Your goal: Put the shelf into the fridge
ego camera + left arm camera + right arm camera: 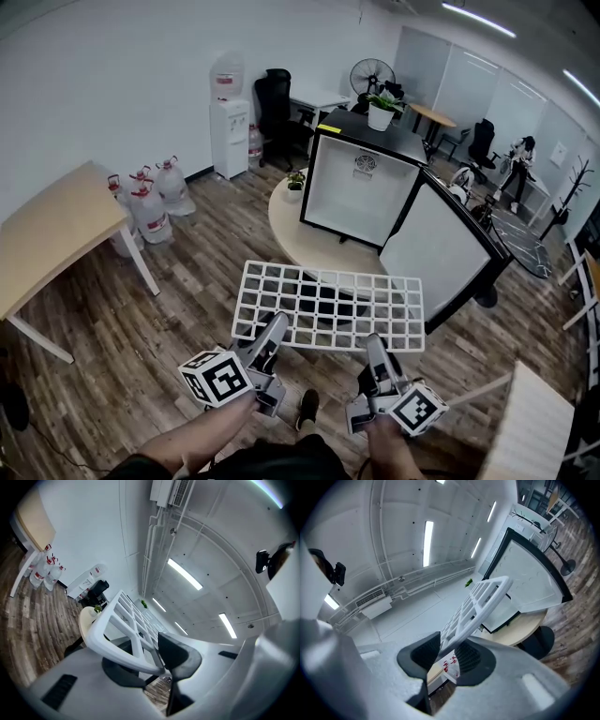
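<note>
A white grid shelf (328, 306) hangs level in the air in front of me. My left gripper (274, 330) is shut on its near edge at the left; my right gripper (375, 345) is shut on the near edge at the right. In the left gripper view the shelf (123, 620) runs away between the dark pads. In the right gripper view the shelf (478, 605) is pinched between the pads. The small black fridge (361, 180) stands on a round table (286, 225) beyond the shelf, its door (446, 251) swung open to the right and its white interior bare.
A potted plant (382, 111) sits on top of the fridge, a smaller one (295, 181) beside it on the table. A wooden table (52, 239) stands at left, with water jugs (150, 199) and a dispenser (229, 122) by the wall. A white desk corner (534, 431) is near right.
</note>
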`<state>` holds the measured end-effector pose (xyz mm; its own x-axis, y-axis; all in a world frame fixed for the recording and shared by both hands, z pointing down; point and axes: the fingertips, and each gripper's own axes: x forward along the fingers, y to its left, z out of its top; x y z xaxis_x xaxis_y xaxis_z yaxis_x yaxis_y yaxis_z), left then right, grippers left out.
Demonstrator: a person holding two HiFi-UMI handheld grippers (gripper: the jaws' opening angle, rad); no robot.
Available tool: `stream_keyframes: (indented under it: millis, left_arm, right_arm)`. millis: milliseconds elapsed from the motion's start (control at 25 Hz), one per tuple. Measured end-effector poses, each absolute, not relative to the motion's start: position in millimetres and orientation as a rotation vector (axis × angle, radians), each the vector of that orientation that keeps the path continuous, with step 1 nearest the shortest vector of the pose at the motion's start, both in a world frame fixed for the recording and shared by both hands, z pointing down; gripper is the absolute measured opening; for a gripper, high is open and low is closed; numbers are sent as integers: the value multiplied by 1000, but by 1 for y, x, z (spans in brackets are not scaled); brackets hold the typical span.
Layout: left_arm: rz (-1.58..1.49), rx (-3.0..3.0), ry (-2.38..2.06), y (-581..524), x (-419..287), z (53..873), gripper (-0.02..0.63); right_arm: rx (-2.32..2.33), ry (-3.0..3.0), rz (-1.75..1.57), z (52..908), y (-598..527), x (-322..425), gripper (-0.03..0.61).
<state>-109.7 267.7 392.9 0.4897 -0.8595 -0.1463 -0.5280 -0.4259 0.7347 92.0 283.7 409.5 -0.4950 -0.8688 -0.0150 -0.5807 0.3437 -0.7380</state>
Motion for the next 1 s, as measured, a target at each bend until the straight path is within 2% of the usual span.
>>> stream_keyframes:
  millis: [360,1000]
  left_arm:
    - [-688,2113,-1204,221,-118,389,97]
    - [-644,2098,-1178,72,-79,392,95]
  right_arm:
    - [-1196,2253,-941,407,224,83,98]
    - [-1142,2249,-926,402,82,113,100]
